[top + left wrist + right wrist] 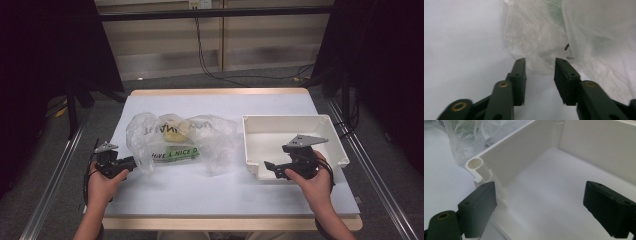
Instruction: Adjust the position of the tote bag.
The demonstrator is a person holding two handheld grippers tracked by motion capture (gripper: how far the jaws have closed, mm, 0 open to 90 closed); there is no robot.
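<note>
Left gripper (131,162), jaws parted, nears the crinkled clear plastic bag (180,140); right gripper (272,167), jaws wide, over the smooth white rectangular tray (330,131) beside the bag.

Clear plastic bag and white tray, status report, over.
Left gripper open, at the crumpled clear plastic bag's edge, not gripping. Right gripper open over the empty white rectangular plastic tray's near corner. Nothing between bag and tray.

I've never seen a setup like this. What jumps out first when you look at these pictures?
A crumpled clear plastic bag with something yellow inside lies mid-table. To its right sits an empty white tray. A person holds two black tools: the left tool, jaws open, points at the bag's edge, and the right tool, jaws wide open, hovers over the tray's near corner.
</note>
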